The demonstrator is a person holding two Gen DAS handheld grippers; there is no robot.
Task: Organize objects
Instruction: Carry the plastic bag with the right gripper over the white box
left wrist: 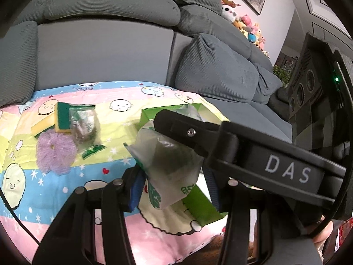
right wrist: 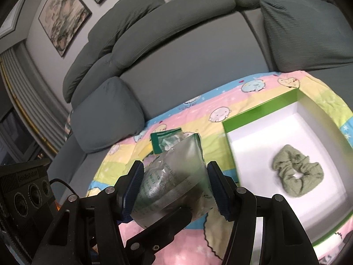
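Clear plastic packet (right wrist: pixel 174 176), raised over the cartoon-print cloth (right wrist: pixel 176 119) just left of the green box (right wrist: pixel 260 110): pinched between right gripper (right wrist: pixel 175 191) pads, left gripper (left wrist: pixel 172 185) fingers spread around its lower end, right gripper crossing above.

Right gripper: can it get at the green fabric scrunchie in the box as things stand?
Probably not to grasp it. The right gripper has the clear plastic packet between its jaws. The way itself looks free: the green-rimmed open box has nothing over the green fabric scrunchie.
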